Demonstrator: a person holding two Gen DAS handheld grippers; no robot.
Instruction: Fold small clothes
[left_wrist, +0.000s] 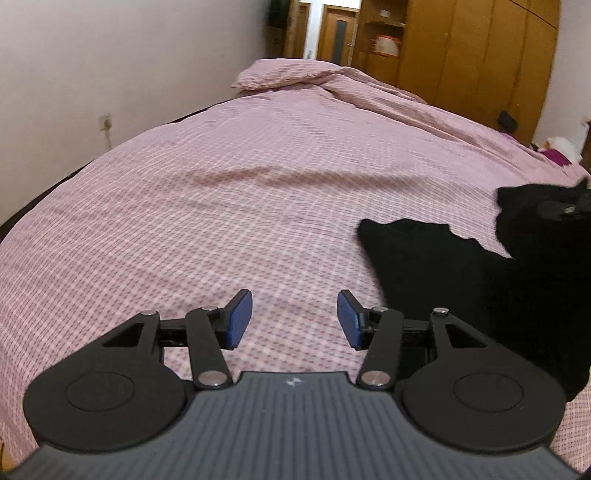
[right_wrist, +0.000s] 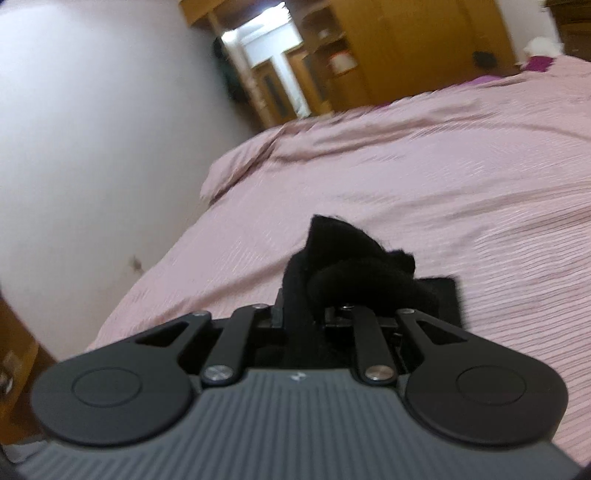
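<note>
- One small black fleecy garment (left_wrist: 461, 280) lies at the right of the pink checked bed cover (left_wrist: 221, 206), part flat, part lifted.
- Right claw (right_wrist: 317, 314) is pressed together on a bunched edge of the black garment, held above the bed.
- Left claw (left_wrist: 294, 319) is spread and empty, its two blue pads (left_wrist: 240, 319) hovering over bare cover just beside the cloth.
- Judged step: carrying the lifted edge over for a fold. It would go best with the flat part pinned by the left claw, edges matched, and release only once the cloth lies smooth.
- Counted: two claws, one garment, one bed.
</note>
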